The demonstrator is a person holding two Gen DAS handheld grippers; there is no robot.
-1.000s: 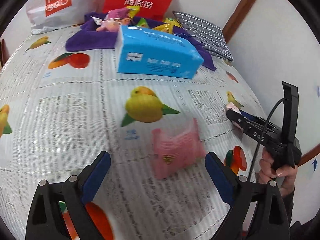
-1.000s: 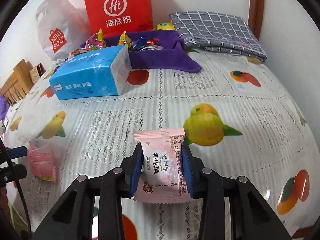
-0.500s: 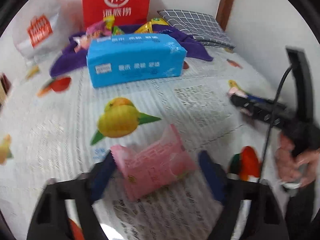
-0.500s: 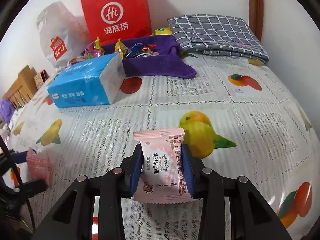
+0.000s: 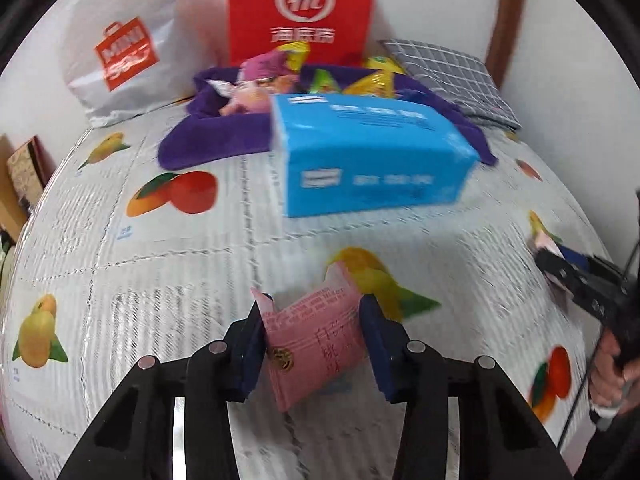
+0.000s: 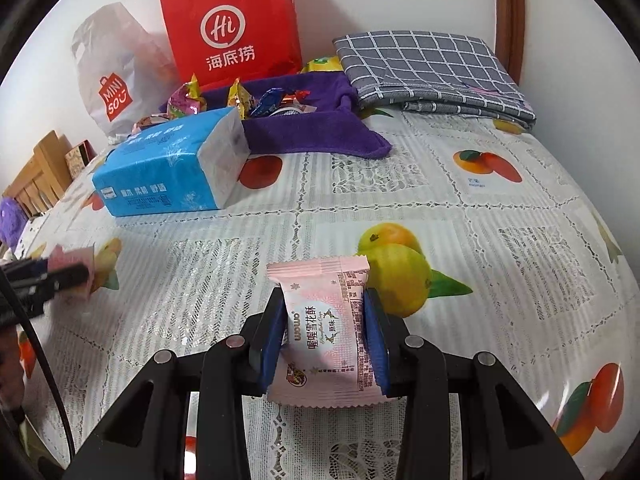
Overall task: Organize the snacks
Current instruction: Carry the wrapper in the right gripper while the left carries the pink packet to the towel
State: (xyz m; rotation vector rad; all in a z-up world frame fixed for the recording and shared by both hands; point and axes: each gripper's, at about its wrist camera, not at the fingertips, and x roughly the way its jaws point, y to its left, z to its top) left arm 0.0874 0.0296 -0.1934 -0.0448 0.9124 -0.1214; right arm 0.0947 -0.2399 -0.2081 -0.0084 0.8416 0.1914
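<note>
The left tool (image 5: 314,332) is closing. A pink snack packet (image 5: 316,344) sits tilted between its two blue pads (image 5: 252,344), and both pads touch the packet's sides. The packet is above the counter (image 5: 160,280), which is covered by a white cloth printed with fruit.

The right tool (image 6: 326,334) is clamped on a second pink packet (image 6: 326,332). This packet stands upright between the pads, printed face toward the camera, with its top edge above the fingertips and its bottom edge below them. It is held above the cloth, next to a printed yellow fruit (image 6: 396,276).

A blue tissue pack (image 6: 172,168) lies near the middle of the counter. Behind it, a purple towel (image 6: 312,128) carries a pile of wrapped snacks (image 6: 240,98). A red paper bag (image 6: 232,28) stands upright against the wall behind the towel. A white plastic bag (image 6: 116,76) is just beside the red bag, on its left in the view. A folded grey checked cloth (image 6: 424,68) lies to the right of the towel.

In the left wrist view, a hand (image 5: 612,372) grips the right tool's handle at the right edge.
</note>
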